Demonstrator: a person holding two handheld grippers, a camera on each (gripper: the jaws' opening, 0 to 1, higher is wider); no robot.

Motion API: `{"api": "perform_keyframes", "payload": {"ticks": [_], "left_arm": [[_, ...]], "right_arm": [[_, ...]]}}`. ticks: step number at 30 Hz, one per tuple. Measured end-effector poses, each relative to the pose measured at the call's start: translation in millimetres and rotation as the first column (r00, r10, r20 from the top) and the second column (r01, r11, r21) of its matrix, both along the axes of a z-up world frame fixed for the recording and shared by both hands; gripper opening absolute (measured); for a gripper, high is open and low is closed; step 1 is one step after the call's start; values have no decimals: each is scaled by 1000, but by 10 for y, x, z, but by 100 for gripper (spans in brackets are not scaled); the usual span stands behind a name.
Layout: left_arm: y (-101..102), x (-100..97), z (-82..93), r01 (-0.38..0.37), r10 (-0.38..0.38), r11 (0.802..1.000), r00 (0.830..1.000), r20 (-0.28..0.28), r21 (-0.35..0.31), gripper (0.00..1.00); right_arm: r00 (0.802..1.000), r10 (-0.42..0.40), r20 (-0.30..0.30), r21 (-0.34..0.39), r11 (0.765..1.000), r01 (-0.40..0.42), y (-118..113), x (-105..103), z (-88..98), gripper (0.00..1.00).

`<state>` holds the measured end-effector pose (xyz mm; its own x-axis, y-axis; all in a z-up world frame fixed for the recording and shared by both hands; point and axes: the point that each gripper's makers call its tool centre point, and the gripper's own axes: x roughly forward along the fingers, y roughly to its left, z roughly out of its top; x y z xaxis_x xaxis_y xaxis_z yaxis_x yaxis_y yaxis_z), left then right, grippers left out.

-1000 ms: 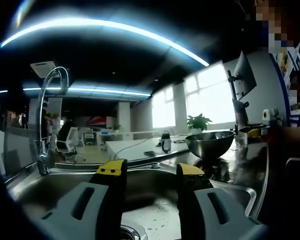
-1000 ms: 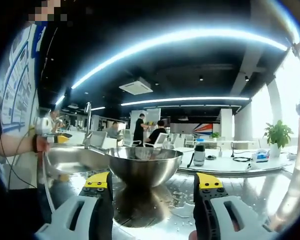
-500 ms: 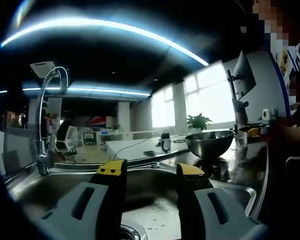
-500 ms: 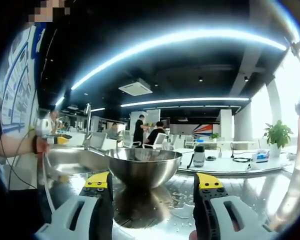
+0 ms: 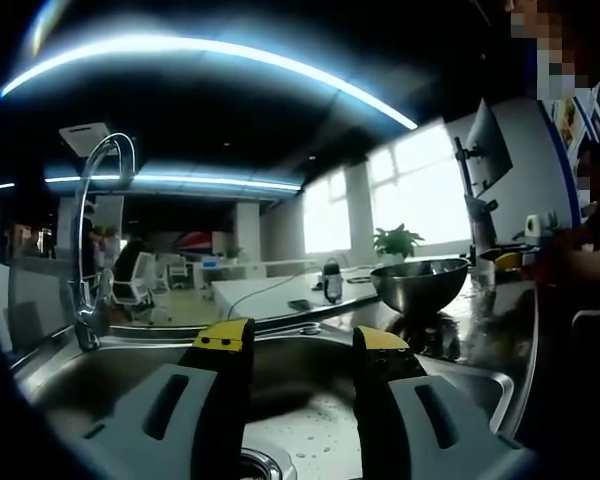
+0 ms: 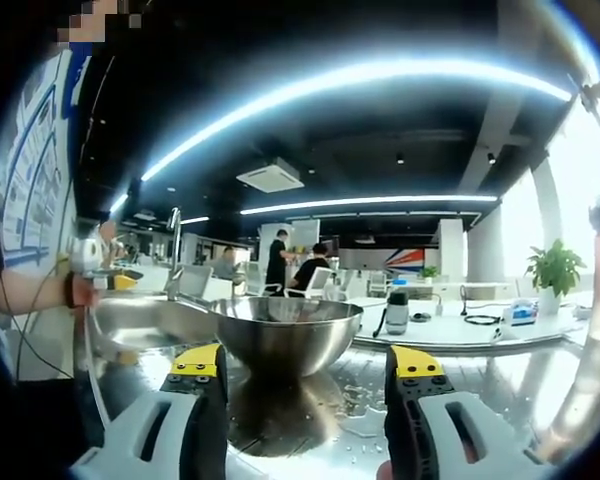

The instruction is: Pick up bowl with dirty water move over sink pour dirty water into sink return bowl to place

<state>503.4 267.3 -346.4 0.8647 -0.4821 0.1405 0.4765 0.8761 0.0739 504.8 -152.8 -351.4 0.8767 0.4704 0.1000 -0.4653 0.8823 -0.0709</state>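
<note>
Left gripper view: the left gripper [image 5: 300,345] hovers over the sink [image 5: 280,375], jaws parted and holding nothing. The bowl [image 5: 420,284] sits on the wet counter beside the sink, away from the faucet [image 5: 95,240].

Right gripper view: the right gripper [image 6: 305,365] faces the bowl [image 6: 285,335], jaws wide apart and empty. Whether pouring is done or still ahead, I cannot tell.

Steel bowl [image 6: 285,340] upright beside sink [image 5: 310,375]
</note>
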Motion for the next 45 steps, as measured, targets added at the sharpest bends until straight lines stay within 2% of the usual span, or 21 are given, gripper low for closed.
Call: {"api": "perform_keyframes", "payload": {"ticks": [45], "left_arm": [[-7,-1,1,10,-10,1000,1000,1,1,39]], "right_arm": [[1000,-2,-13,18,1000,3,-11,16,-4,56]]}}
